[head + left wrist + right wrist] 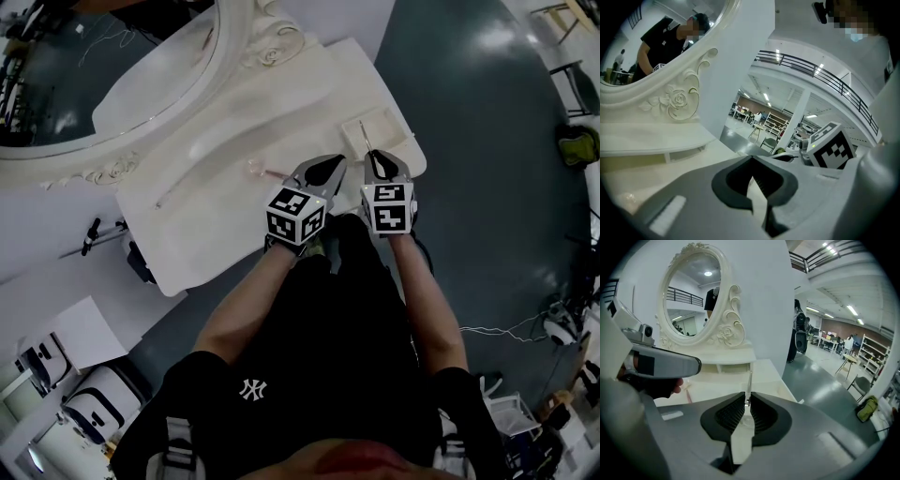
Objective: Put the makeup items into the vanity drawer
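Two loose makeup items lie left on the white vanity (234,122): one thin stick (173,193) and one pink-tipped piece (265,172). The left gripper (751,159) is pinched together, empty. The right gripper (746,397) clamps a third, a clear stick (748,380), near the tray-like drawer (398,117). So slim a thing could pivot and slip.

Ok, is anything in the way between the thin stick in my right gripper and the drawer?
Nothing visible. The right gripper is shut on the thin stick, which points out over the shallow open drawer; the left gripper, shut, sits off to the side.
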`<state>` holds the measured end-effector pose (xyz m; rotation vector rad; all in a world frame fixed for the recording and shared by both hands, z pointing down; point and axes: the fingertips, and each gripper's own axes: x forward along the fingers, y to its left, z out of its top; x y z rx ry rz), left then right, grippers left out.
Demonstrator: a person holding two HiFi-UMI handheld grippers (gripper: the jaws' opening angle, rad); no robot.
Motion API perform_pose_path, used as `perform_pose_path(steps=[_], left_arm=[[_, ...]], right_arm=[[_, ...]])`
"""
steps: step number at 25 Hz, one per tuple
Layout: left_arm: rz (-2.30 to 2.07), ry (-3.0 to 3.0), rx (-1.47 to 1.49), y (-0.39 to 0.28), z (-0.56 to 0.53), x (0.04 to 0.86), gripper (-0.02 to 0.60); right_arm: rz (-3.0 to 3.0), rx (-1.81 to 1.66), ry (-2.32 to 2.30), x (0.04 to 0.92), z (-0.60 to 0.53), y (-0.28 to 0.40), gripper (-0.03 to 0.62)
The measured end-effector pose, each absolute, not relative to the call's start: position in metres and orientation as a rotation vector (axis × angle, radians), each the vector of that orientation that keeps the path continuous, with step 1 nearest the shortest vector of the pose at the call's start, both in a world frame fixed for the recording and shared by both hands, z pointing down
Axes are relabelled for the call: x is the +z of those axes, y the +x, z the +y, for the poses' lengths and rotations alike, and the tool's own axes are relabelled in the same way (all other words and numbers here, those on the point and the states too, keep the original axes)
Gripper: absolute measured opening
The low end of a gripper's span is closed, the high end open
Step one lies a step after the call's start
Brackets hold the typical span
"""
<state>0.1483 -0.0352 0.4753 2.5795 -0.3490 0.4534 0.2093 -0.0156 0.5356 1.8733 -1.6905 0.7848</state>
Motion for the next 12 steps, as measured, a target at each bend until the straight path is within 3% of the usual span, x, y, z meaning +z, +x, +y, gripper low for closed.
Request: perform_pose_path(steps=[12], left_arm=[[-0.379, 2.548, 0.491, 0.192, -0.054, 0.49, 0.0]], right_arm=[[-1.681, 0.807, 1.749, 0.566, -0.022, 0.25, 0.058]])
